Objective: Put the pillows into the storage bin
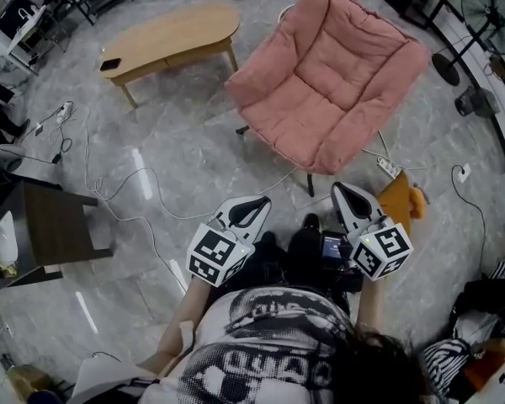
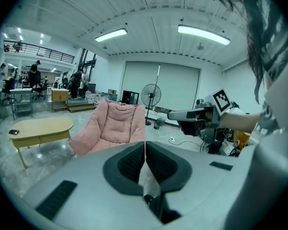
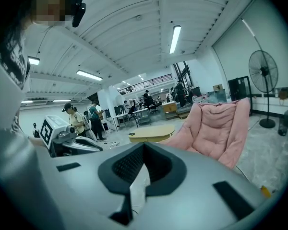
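Note:
My left gripper (image 1: 251, 209) and right gripper (image 1: 347, 194) are held side by side in front of the person, above the grey marble floor. Both are shut with nothing between the jaws. In the left gripper view the pads (image 2: 134, 163) meet along a thin line. In the right gripper view the pads (image 3: 130, 164) are also pressed together. Ahead of both stands a pink padded chair (image 1: 328, 82), its seat bare. An orange soft thing (image 1: 400, 200) lies on the floor just right of the right gripper. No storage bin shows in any view.
A light wooden coffee table (image 1: 172, 36) stands at the far left of the chair. A dark side table (image 1: 55, 225) is at the left. Cables and a power strip (image 1: 389, 168) lie on the floor. A standing fan (image 1: 488, 2) is at the far right. People stand in the background.

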Available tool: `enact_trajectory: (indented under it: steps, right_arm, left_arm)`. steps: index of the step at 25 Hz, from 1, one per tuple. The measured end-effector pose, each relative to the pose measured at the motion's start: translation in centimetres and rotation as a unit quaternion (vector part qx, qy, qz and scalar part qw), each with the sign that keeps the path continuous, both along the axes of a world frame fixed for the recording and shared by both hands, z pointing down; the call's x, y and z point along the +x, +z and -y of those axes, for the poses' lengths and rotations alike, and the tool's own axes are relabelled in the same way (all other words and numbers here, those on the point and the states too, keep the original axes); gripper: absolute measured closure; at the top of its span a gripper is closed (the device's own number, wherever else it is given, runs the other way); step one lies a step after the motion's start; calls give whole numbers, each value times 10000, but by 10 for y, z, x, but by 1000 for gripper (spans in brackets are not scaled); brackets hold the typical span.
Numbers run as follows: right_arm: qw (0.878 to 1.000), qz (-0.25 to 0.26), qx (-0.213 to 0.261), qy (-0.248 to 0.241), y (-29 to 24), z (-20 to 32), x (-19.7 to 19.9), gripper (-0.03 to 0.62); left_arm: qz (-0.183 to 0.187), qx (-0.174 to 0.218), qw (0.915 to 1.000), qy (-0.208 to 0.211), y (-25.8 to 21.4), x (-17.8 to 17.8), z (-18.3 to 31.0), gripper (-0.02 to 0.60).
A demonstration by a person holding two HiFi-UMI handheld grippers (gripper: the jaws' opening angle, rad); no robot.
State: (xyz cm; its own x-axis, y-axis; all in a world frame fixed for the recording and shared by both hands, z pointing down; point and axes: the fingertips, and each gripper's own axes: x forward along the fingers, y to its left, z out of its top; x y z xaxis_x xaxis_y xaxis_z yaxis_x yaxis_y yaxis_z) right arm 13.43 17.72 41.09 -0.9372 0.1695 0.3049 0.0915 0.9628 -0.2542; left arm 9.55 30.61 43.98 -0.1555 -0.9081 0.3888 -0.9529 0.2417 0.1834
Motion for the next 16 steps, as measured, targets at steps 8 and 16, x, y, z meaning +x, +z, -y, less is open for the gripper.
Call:
enact_trajectory:
  steps: [8,16]
  right_arm:
    - [9999,-52,-74,126,4,6,5,597]
    - [9993,-59,-41,379,4,33,11,597]
  left_arm:
    - [42,-85,9999,141,3,3,4,566]
    - [23,-141,9998,150,8,0,11,566]
